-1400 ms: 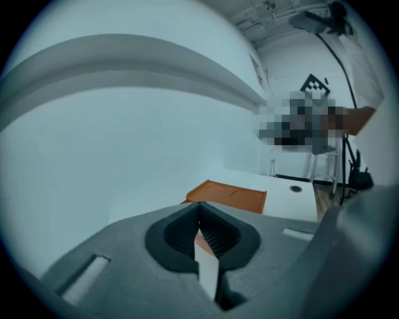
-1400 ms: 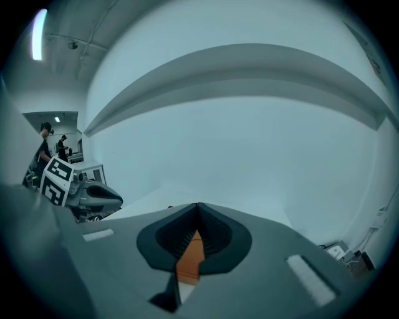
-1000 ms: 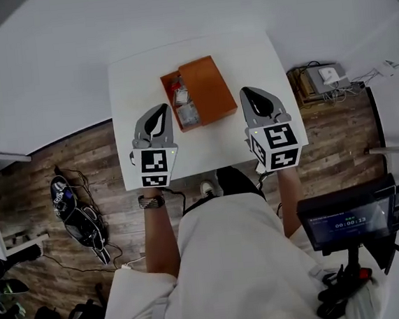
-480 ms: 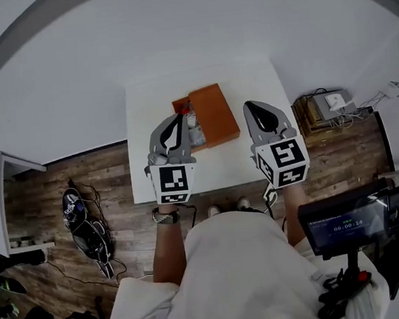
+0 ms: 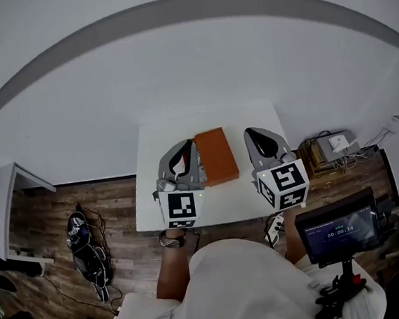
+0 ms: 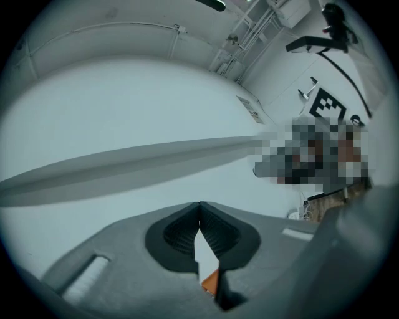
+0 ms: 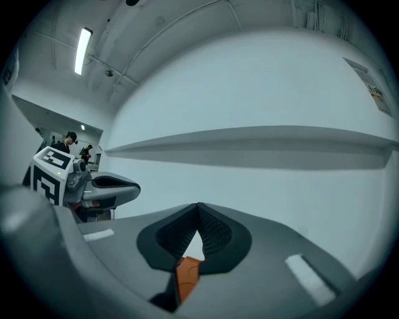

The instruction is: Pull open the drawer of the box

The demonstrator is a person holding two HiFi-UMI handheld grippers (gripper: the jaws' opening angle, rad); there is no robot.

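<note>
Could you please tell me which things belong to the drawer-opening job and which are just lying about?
Job: orange-brown box; white table; left gripper; right gripper.
Lying about: black screen on a stand; dark cable tangle on the floor.

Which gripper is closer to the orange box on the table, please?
Left. In the head view the left gripper overlaps the left edge of the orange box; the right gripper is off its right side, with a strip of white table showing between.
</note>
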